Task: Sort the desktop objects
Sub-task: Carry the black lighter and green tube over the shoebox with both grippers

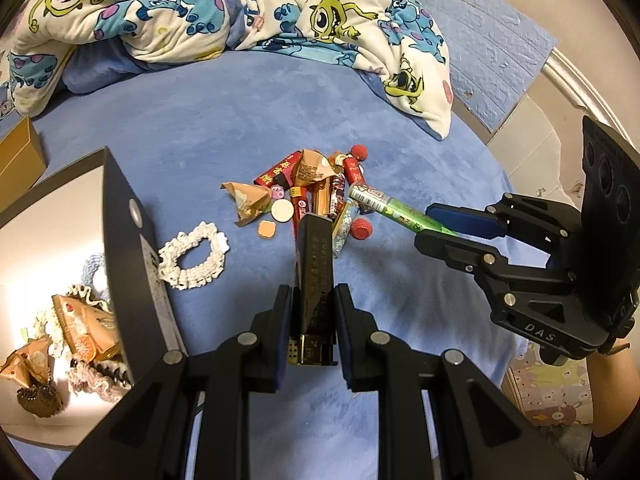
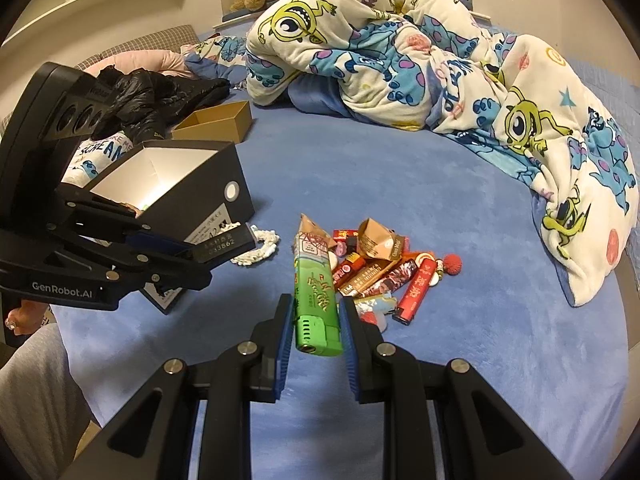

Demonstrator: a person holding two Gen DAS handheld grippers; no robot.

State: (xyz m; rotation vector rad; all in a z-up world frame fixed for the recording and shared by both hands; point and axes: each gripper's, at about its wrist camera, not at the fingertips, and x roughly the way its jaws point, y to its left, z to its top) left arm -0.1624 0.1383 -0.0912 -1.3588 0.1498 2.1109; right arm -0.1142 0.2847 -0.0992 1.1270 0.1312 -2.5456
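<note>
Your left gripper [image 1: 311, 312] has its jaws nearly closed, clamped on a black lighter [image 1: 314, 276] that stands up between them, and your right gripper [image 2: 314, 320] likewise pinches a green lighter [image 2: 316, 300] in narrowly parted jaws. Just beyond both pairs of jaws, the pile of lighters and wrappers [image 1: 312, 188] lies on the blue bed [image 1: 240, 128], with a white scrunchie [image 1: 192, 260] beside it. Left of your left jaws stands the black box [image 1: 124, 216] holding scrunchies and wrappers; farther off lies the cartoon quilt [image 2: 400, 60].
</note>
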